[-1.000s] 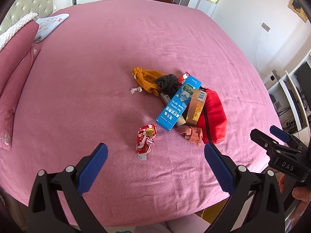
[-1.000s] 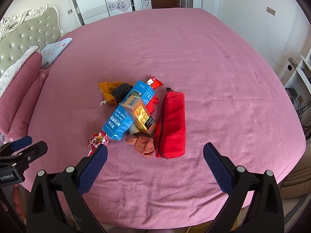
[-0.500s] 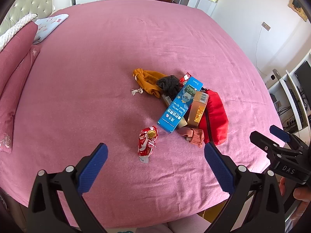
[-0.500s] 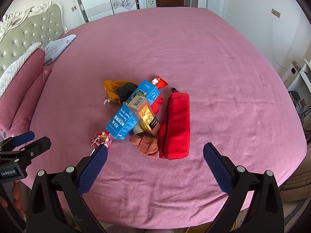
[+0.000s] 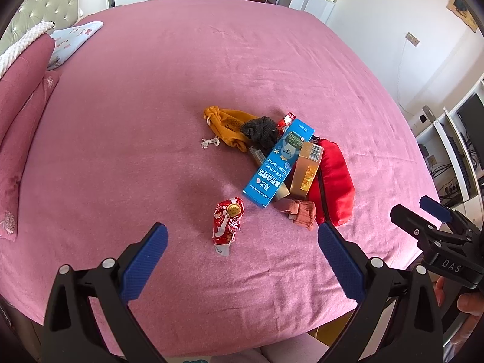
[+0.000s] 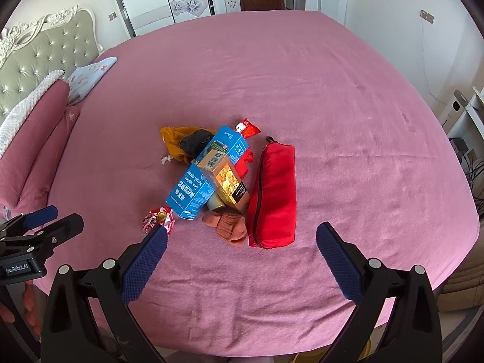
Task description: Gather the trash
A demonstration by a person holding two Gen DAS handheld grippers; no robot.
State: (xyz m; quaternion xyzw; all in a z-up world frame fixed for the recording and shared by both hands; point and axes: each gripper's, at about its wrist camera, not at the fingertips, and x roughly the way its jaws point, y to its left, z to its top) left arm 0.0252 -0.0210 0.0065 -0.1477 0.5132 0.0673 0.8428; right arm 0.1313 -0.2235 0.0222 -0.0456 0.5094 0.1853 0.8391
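Trash and clutter heaped near mid-bed on pink bedspread point(image 5: 151, 106). Left gripper point(image 5: 242, 236) above near edge of bed, fingers spread wide, nothing between pads point(image 5: 145, 260). Right gripper point(image 6: 240, 236) likewise wide apart and holding nothing, pads point(image 6: 338, 260) blue and textured.

Pile contents, left wrist view:
- blue nasal spray box point(image 5: 278, 166), lying diagonal, on top of other items
- gold box point(image 5: 305, 171) just beside blue box, leaning on it, barcode end up
- red zip pouch point(image 5: 335, 181) touching gold box on far right side
- rust-coloured sock point(image 5: 299, 213) at near end of pile, against pouch
- mustard drawstring bag point(image 5: 227, 124) at far left of pile, cord end trailing onto spread
- dark grey knit item point(image 5: 261, 131) resting on mustard bag
- small red wrapper point(image 5: 286, 119) at far end, partly hidden behind blue box

Red candy wrapper point(image 5: 227, 220) lying alone, apart from pile, roughly between left gripper's fingertips and a little ahead of them. In right wrist view same wrapper point(image 6: 158, 217) just past tip of left-hand pad, partly covered by it.

Pink pillows point(image 5: 21, 96) and light blue pillow point(image 5: 72, 39) at head end. Upholstered headboard point(image 6: 45, 57) behind.
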